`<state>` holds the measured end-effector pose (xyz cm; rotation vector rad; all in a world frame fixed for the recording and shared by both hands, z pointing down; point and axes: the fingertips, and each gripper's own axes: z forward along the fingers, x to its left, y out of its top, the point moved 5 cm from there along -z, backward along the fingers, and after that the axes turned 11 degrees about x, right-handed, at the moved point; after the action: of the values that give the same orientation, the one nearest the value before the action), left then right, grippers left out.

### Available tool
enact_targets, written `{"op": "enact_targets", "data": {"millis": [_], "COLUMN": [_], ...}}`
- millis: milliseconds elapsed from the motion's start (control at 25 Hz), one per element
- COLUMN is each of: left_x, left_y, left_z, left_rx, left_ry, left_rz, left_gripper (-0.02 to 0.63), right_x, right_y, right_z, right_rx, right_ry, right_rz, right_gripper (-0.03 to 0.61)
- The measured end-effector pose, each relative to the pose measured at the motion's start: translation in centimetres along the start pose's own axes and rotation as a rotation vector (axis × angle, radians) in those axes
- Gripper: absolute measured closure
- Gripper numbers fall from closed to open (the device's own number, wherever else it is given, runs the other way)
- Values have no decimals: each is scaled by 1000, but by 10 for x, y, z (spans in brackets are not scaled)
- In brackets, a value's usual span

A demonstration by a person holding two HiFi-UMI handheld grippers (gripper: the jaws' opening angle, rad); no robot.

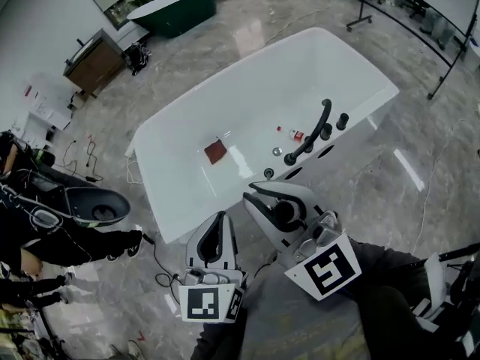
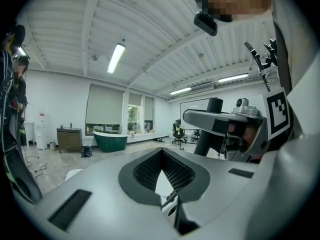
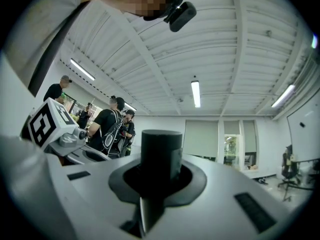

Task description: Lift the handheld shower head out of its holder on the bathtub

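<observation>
The right hand-held gripper (image 1: 279, 210) was clamped on an upright black cylinder that we judged to be the shower head (image 3: 161, 154), already clear of the bathtub (image 1: 225, 103). The left hand-held gripper (image 2: 161, 159) held nothing, its jaws meeting at the tips. Beyond, the black spout (image 1: 315, 126) and knobs (image 1: 343, 121) stood on the tub's rim. We judged the lift done. What came next called only for a steady grip, with care for any hose, which we couldn't see.
</observation>
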<state>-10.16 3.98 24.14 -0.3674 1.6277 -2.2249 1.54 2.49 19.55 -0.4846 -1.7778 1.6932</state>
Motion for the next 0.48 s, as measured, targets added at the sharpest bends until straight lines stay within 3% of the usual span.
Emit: {"op": "enact_targets", "data": {"millis": [200,480], "left_x": [-20,-20], "left_y": [8,6], "left_z": [3,14], "left_rx": [-11,-12], "left_ry": [-3,6], "left_rz": [2,-4], "left_gripper": [612,612], "right_x": [-13,-21], "right_y": [0,-8], "right_z": [-16,-9], "right_rx": [61,65], "right_ry": [22,40], "right_rz": [-39,-35], "right_gripper": [523,525]}}
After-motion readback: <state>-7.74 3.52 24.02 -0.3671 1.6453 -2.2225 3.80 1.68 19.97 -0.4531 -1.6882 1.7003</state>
